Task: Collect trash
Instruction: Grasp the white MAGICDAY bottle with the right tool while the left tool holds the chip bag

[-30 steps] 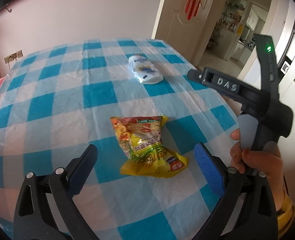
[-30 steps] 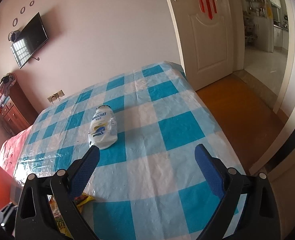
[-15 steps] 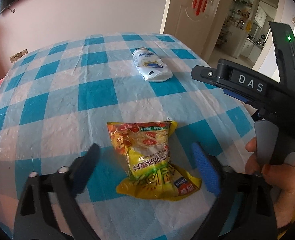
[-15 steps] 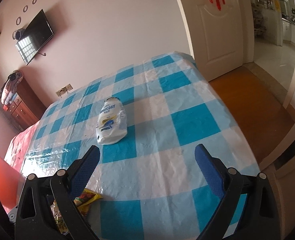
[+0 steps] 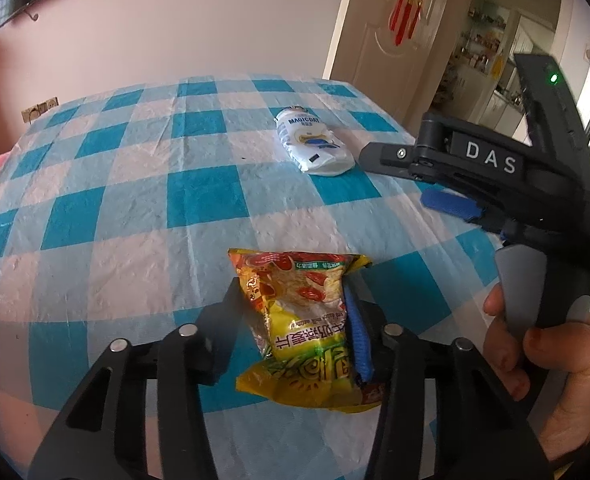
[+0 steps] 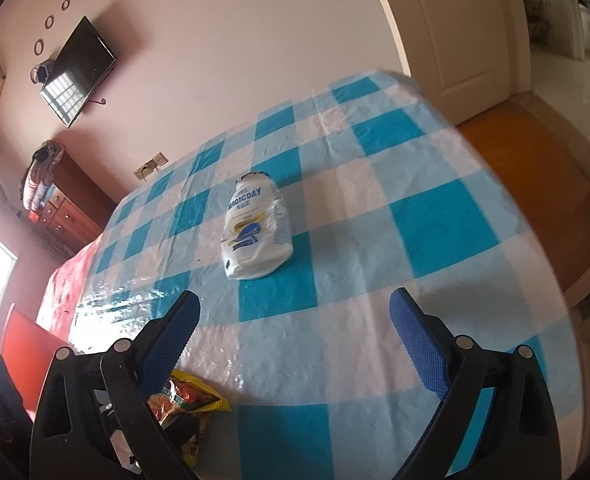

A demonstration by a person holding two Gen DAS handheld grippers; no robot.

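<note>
Table (image 5: pixel 143 200) in blue-white checked cloth fills both views. Right gripper (image 6: pixel 295 332) hangs over its near part, fingers released, wide apart, nothing between; person's hand (image 5: pixel 543 364) grips its handle. Left gripper (image 5: pixel 295 320), jaws just closing, grasps the yellow snack wrapper (image 5: pixel 307 332) at the near edge. White pouch (image 6: pixel 255 232) lies flat farther off, mid-table, untouched.

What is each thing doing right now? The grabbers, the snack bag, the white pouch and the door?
Left gripper: fingers have just been closing, now pinching the snack bag.
Snack bag: crumpled, squeezed between the fingers.
Right gripper: open, holding nothing.
White pouch: lying flat on the table, untouched.
Door: open.
</note>
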